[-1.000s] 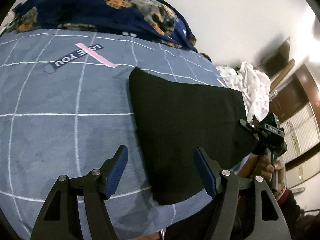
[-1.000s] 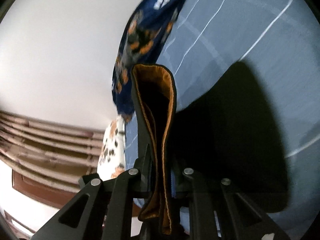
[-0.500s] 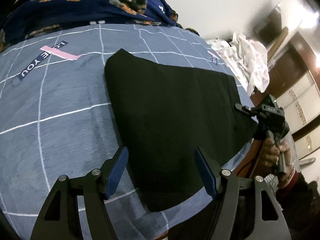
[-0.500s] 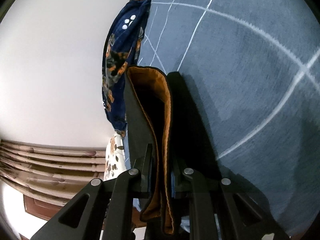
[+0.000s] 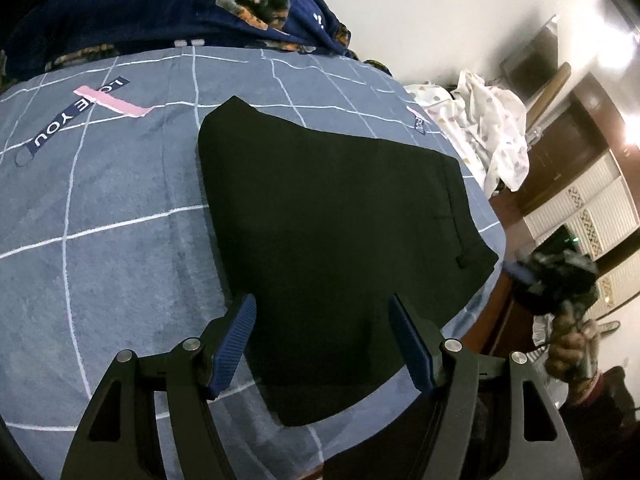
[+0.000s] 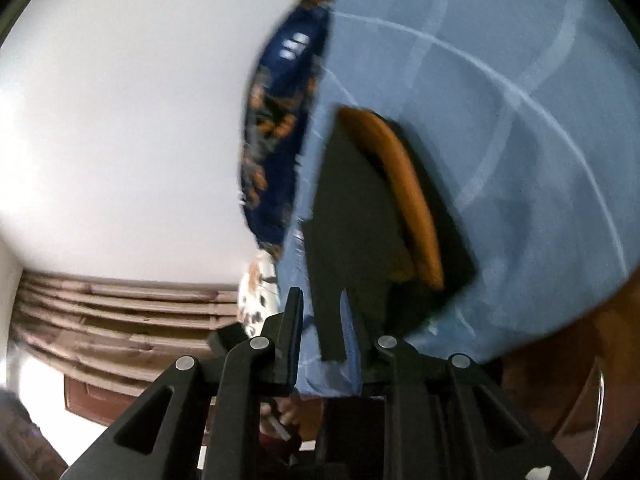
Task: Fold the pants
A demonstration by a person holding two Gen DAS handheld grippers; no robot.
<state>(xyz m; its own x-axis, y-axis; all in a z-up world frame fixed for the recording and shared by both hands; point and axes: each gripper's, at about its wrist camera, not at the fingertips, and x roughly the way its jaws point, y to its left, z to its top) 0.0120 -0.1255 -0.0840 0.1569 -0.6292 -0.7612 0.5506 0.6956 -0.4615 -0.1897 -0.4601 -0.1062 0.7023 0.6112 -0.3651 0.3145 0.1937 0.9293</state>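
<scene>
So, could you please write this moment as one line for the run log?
pants: folded, flat on bed | left gripper: open above near edge | right gripper: open at pants corner, blurred

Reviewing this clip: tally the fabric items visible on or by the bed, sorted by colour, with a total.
Black: 1, the pants
Grey-blue checked: 1, the bedsheet
Navy with orange print: 1, the blanket
White spotted: 1, the cloth
Total: 4
</scene>
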